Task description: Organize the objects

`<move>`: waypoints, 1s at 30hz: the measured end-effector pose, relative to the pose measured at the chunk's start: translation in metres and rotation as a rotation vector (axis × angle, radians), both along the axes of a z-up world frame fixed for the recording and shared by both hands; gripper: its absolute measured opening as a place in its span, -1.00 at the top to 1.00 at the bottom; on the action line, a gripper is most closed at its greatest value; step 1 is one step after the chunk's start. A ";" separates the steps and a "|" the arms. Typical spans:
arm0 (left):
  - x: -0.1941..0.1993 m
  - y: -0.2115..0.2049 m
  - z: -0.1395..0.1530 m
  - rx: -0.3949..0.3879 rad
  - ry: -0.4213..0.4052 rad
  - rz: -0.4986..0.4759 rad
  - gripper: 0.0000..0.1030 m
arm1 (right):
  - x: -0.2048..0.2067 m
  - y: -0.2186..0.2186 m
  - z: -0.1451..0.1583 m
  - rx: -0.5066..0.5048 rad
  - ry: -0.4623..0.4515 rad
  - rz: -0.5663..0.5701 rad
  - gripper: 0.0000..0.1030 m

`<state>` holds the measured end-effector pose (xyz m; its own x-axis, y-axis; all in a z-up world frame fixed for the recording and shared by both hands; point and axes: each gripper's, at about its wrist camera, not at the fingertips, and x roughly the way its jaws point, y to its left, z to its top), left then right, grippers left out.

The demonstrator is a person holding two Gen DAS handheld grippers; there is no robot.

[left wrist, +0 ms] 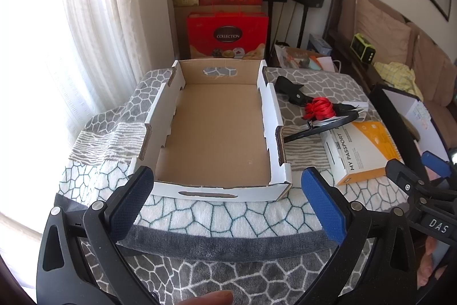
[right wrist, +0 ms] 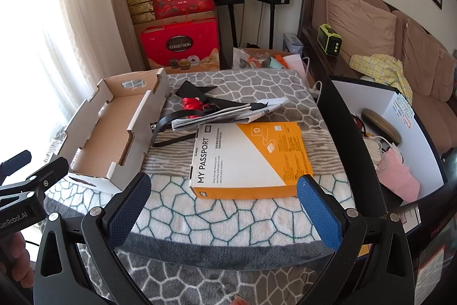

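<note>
Right now the left gripper (left wrist: 225, 202) is hovering over the towel-covered counter (left wrist: 228, 216), its blue pads spread wide and holding nothing, lined up with the near wall of the tray (left wrist: 211, 133). The tray, an open cardboard one with white outer walls, is sitting on the left part of the counter with nothing lying inside it.

The right gripper (right wrist: 224, 207) is hanging just short of the box (right wrist: 248, 159), fingers spread wide too and gripping nothing. That box, orange and white with MY PASSPORT printed along its side, is lying flat on the counter to the right of the tray, well apart from it.

Behind the box a loose heap is resting: a red ribbon (right wrist: 192, 105), a black strap (right wrist: 168, 119) curling toward the tray's right wall, some folded papers (right wrist: 228, 112) and a black pouch (left wrist: 288, 89) farther back. The papers are touching the far edge of the box.

Off the right edge of the counter a white bin (right wrist: 371, 102) is standing, with a pink bag (right wrist: 400, 176) and cables in it.
</note>
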<state>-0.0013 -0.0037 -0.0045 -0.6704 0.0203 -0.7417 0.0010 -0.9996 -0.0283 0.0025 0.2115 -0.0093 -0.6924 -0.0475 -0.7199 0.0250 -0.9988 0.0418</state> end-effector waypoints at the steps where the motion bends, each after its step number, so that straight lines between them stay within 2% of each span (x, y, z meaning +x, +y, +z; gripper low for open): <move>1: 0.000 0.000 0.000 0.000 0.000 0.001 -1.00 | 0.000 0.000 0.000 0.000 0.000 0.000 -0.99; 30: -0.001 0.001 0.000 -0.004 -0.003 0.003 -1.00 | -0.001 0.001 0.000 -0.004 -0.003 0.003 -0.99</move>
<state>-0.0022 -0.0031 -0.0049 -0.6683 0.0152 -0.7437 0.0040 -0.9997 -0.0240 0.0019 0.2122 -0.0093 -0.6901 -0.0521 -0.7218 0.0276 -0.9986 0.0457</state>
